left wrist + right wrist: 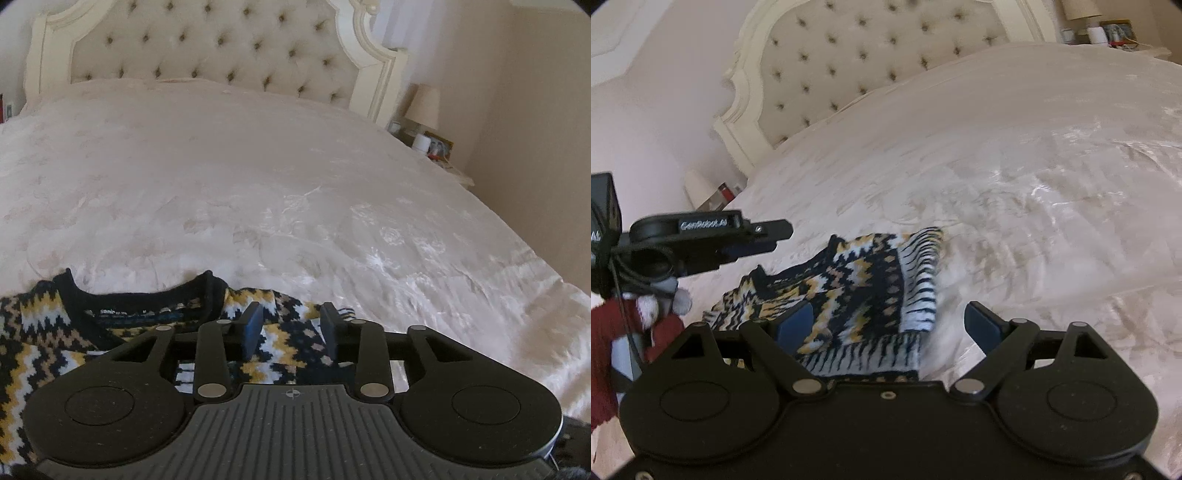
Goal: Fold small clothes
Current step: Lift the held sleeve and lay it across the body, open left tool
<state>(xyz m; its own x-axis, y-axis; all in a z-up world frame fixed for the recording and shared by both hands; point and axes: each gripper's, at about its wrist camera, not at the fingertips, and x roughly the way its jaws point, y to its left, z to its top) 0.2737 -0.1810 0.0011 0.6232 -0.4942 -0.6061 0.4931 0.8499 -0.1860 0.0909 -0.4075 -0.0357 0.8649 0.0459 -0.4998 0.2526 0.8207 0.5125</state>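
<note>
We are holding our left gripper with its blue-padded fingers partly spread just above the patterned sweater, and the pads are not pressing on the knit showing in the gap between them. Our right gripper is standing with its fingers spread wide, the sweater's striped hem lying between them and below, with nothing pinched.

The sweater, knit in black, yellow, white and tan zigzags, is lying partly folded near the close edge of the bed, its black neckline facing the headboard. In the right wrist view our left gripper is hovering over the garment's left part, with a red and white glove gripping its handle. The pale, shiny bedspread is stretching away around the garment. Beyond it a tufted cream headboard is rising, and a bedside table with a lamp is standing at the right.
</note>
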